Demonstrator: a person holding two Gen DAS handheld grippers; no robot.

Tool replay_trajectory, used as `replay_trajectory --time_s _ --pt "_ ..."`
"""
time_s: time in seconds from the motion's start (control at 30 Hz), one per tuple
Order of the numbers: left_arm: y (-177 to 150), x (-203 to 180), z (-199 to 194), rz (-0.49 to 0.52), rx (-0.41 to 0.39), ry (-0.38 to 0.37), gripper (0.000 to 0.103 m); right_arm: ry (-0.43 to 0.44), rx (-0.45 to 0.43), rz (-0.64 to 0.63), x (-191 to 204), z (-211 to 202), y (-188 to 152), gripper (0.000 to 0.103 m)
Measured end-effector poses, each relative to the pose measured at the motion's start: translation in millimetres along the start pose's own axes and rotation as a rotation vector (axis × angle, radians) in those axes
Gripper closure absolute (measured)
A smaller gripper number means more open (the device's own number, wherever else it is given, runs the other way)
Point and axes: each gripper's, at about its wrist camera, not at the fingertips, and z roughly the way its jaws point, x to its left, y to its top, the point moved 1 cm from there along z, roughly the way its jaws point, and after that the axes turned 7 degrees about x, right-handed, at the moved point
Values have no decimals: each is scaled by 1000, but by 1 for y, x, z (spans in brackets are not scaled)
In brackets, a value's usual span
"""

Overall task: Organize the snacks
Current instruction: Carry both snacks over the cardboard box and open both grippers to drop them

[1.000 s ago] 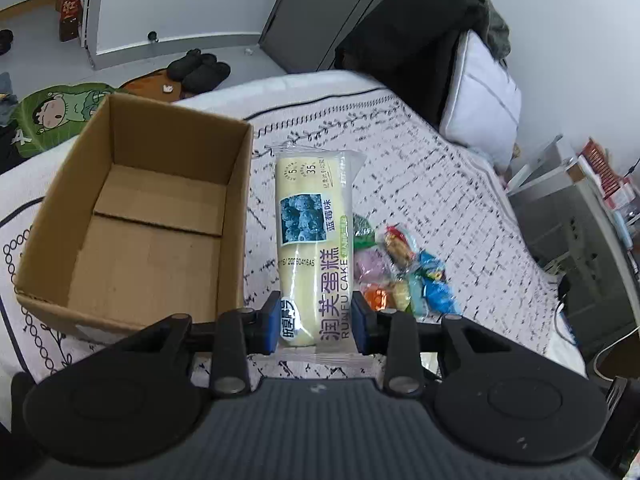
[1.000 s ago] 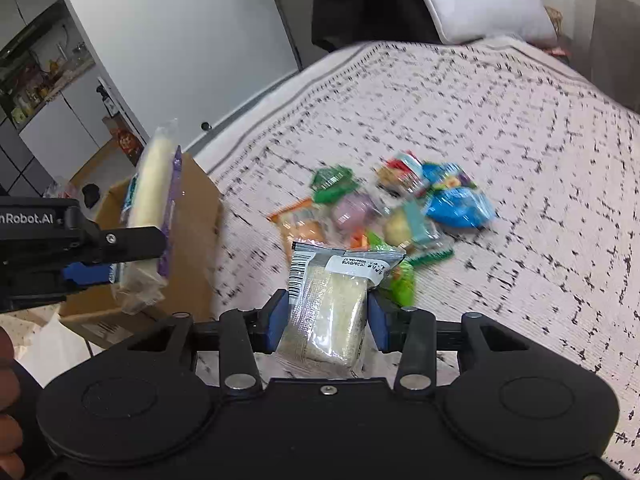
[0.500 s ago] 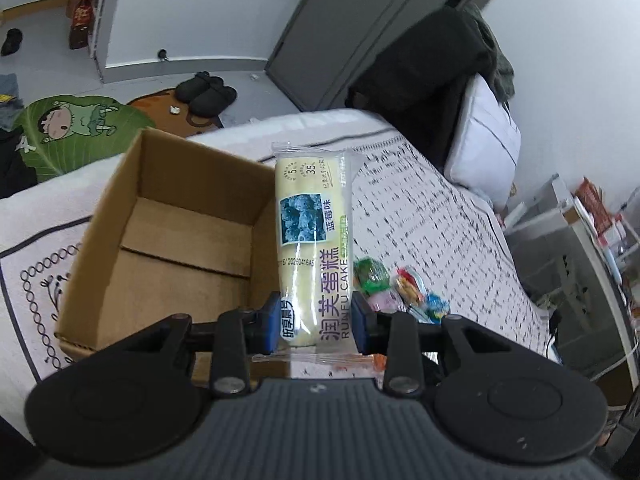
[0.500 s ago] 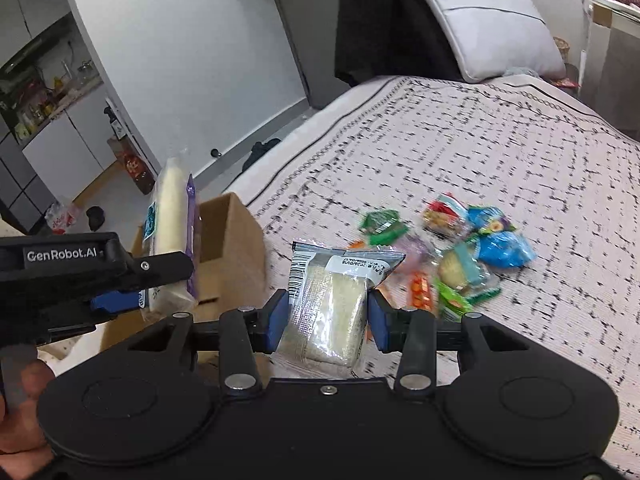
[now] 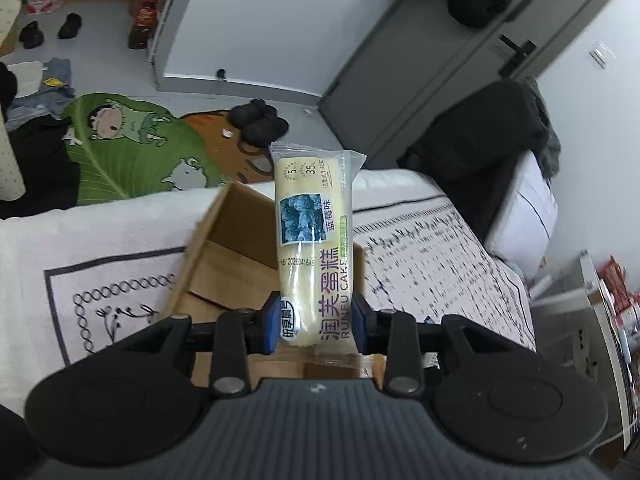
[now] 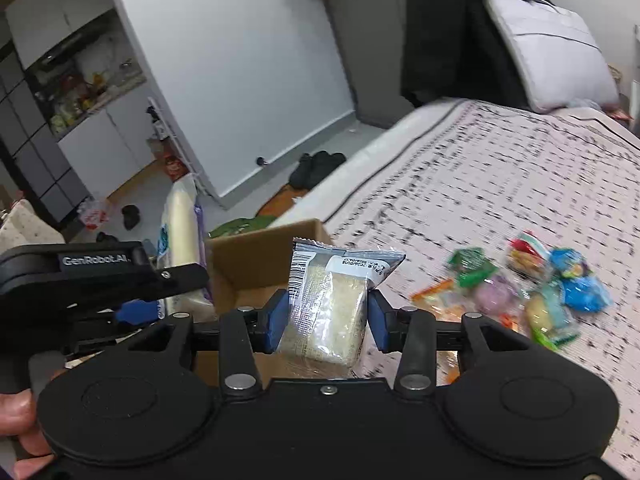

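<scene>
snacks (image 6: 532, 292) blurred, box (image 5: 236, 256) half hidden, left claw (image 5: 316, 322) clamps cake (image 5: 314, 248), right claw (image 6: 326, 316) clamps packet (image 6: 328, 308)

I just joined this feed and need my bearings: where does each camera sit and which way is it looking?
Left wrist: on the left tongs, looking down along them at the yellow cake they grip, over the box on the bed; only the tongs show.
Right wrist: on the right tongs, gripping a clear pack, facing the box and loose snacks; a hand and the left tongs show at left.
Shared: box, bed, yellow cake.
</scene>
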Motion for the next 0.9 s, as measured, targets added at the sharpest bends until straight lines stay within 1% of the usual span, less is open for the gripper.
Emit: replay_trajectory --time_s 0.2,0.47,0.6,0.67,0.73,0.8,0.9 --pt "8 18 6 -42 7 24 69 -6 25 -16 10 18 6 61" --pt "9 27 21 -52 38 82 67 29 40 -16 19 36 9 61" --pt "9 24 18 -37 21 65 64 56 63 -37 24 44 12 60" --pt "9 22 16 -34 5 70 58 62 73 -43 26 47 14 58" --pt "9 21 17 -31 -5 81 46 62 67 -43 25 46 15 54" --pt "9 21 20 -37 -1 94 42 58 59 -36 22 42 16 48" --pt "9 22 22 -52 8 95 36 47 47 -24 11 36 15 42"
